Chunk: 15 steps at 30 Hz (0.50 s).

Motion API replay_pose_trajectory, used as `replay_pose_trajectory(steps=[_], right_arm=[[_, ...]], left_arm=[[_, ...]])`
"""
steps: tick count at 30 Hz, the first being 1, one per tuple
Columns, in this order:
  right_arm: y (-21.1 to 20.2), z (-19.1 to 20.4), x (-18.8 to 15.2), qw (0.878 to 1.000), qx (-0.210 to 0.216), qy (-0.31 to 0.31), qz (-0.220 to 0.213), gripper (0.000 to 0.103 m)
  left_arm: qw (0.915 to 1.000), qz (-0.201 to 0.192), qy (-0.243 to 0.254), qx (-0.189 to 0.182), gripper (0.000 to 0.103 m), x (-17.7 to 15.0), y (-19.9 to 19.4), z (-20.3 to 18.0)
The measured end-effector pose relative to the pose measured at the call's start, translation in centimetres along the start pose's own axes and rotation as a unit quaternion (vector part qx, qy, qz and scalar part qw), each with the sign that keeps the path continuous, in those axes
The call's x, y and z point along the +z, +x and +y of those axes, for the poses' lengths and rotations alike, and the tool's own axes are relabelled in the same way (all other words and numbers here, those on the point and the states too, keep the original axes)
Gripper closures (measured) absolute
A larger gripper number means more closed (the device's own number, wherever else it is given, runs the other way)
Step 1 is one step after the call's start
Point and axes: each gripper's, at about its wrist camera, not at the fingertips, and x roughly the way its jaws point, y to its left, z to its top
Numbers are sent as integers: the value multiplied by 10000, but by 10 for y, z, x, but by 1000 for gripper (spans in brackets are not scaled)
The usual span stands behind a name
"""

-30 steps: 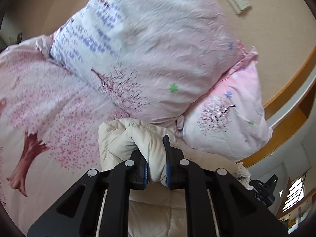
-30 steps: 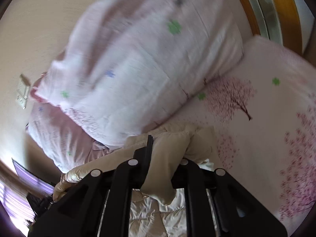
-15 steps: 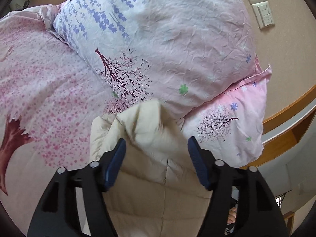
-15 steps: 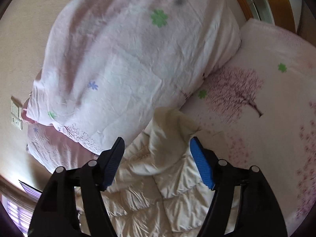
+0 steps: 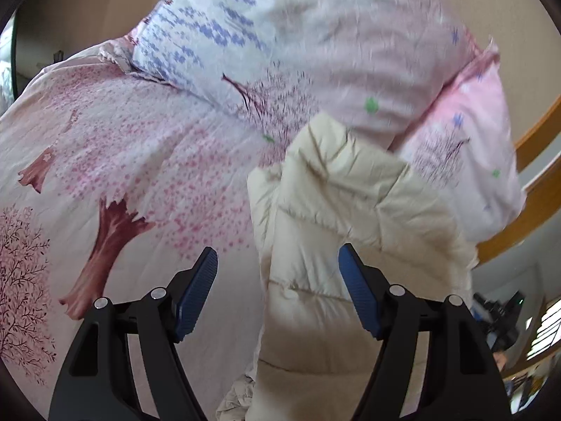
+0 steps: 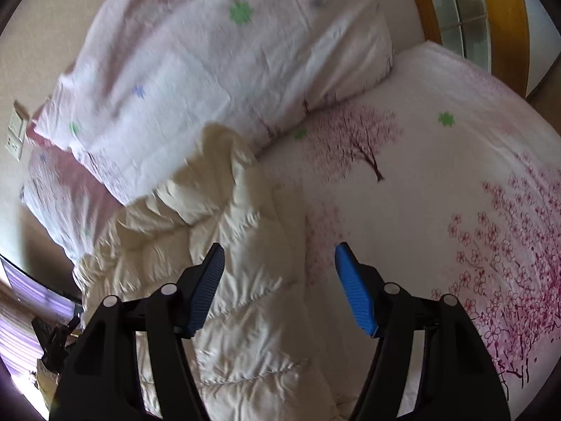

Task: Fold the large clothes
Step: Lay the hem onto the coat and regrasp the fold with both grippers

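Note:
A cream quilted puffer jacket (image 5: 336,231) lies on the pink cherry-tree bedspread (image 5: 140,147), its top end against the pillows. It also shows in the right wrist view (image 6: 245,273). My left gripper (image 5: 277,291) is open and empty, its right finger over the jacket's left edge, its left finger over the bedspread. My right gripper (image 6: 278,287) is open and empty, its left finger over the jacket's right edge, its right finger over the bedspread (image 6: 438,193).
Two pink flowered pillows (image 5: 315,35) (image 5: 470,147) lean on the beige wall behind the jacket. A wooden ledge (image 5: 540,182) runs at the right. A wall socket (image 6: 14,133) sits on the wall. A window with a wooden frame (image 6: 466,10) is beyond the bed.
Both grippers were shut on the jacket's top edge a second ago. They let go, opened wide and drew back. The jacket's top now lies against the pillows.

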Motion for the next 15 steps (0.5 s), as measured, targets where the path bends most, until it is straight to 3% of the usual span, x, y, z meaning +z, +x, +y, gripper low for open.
replay_pose_trajectory(steps=[5, 6, 7, 8, 9, 11, 15], right_arm=[[25, 18, 20, 9988, 316, -111, 355, 39], [32, 24, 24, 9980, 342, -180, 502, 48], [37, 30, 27, 9978, 283, -223, 558, 59], [40, 36, 28, 9976, 259, -252, 583, 88], [39, 39, 29, 9977, 348, -199, 546, 92], [30, 40, 30, 9990, 330, -121, 280, 94], [26, 24, 23, 9997, -68, 223, 47, 96]], left_arm=[[9997, 211, 112, 33, 34, 14, 21, -14], [9996, 273, 118, -4, 37, 19, 26, -17], [9994, 329, 140, -28, 48, 23, 30, -21], [9991, 389, 165, -54, 62, 26, 33, -23], [9990, 417, 172, -34, 68, 28, 34, -26], [9993, 342, 150, -28, 89, 31, 32, -27], [9997, 216, -53, -34, 95, 28, 30, -15]])
